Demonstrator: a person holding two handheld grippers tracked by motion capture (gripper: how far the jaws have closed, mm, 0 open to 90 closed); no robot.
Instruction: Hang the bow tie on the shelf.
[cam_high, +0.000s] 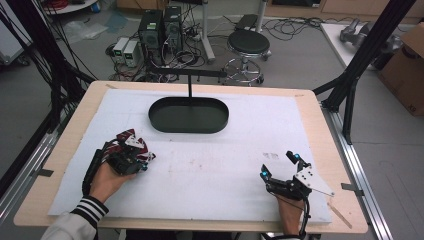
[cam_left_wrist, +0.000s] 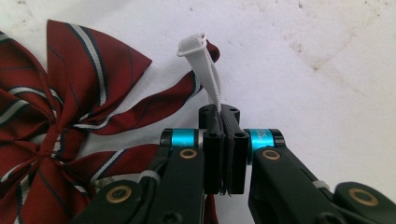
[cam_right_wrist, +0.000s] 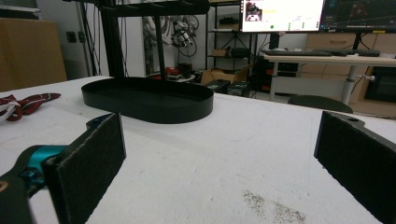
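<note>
The left gripper (cam_left_wrist: 223, 140) pinches the white elastic strap (cam_left_wrist: 201, 70) of the limp, light bow tie (cam_left_wrist: 70, 116), a sound hold, while the right gripper (cam_right_wrist: 219, 158) jaws stand spread.

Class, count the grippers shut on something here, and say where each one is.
1: the left gripper, at the table's near left, shut on the bow tie's white strap. The right gripper is open.

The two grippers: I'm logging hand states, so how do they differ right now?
The left gripper is shut on the white strap of the red striped bow tie; the right gripper is open and holds nothing. The left sits near the table's left edge, the right near its right. Both are low over the white mat.
</note>
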